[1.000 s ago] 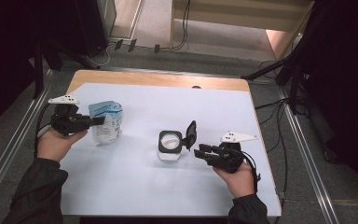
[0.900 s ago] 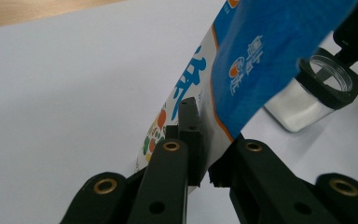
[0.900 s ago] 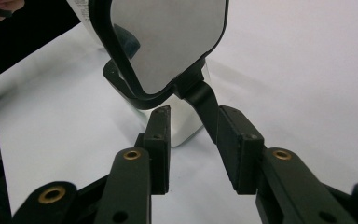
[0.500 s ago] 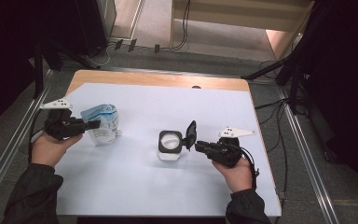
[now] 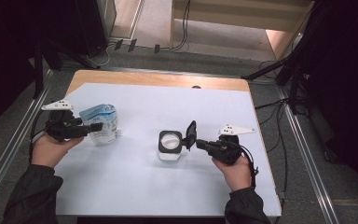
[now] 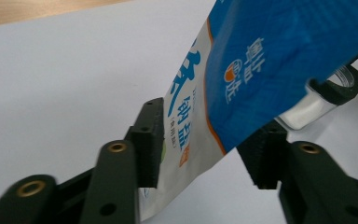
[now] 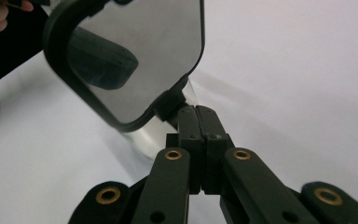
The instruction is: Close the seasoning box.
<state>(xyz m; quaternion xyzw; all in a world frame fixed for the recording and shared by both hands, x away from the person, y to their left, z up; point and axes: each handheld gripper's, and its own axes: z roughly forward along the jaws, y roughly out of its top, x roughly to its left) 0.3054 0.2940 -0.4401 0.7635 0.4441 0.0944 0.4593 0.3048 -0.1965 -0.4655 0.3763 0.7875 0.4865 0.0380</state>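
Looking down from the high view first: my left gripper [image 5: 86, 128] is at the blue-and-white pouch [image 5: 102, 122] on the left of the white bench [image 5: 135, 196], and my right gripper [image 5: 200, 144] sits just behind the flipped-up lid [image 5: 191, 135] of the small square jar [image 5: 170, 145] in the middle. Compared with a second ago the pouch has tipped, its top now leaning over toward my left hand, while the jar hasn't budged and its lid is still standing open.

Left gripper view: my jaws have just been opening, and the pouch [image 6: 242, 79] hangs between them. The left pad [image 6: 150, 140] seems to touch the pouch's side, the right pad [image 6: 263, 156] looks apart from it, so I'd say I've let go rather than pinching. The jar's rim [image 6: 340, 86] peeks out beyond the pouch.

Right gripper view: these jaws have just been closing and are now pressed together, tips right at the lid's hinge tab [image 7: 170, 103]. Can't tell if anything is caught between them; looks like nothing.

My read: the pouch is released and leaning, so it may flop over, and the jar is open and waiting to be filled.
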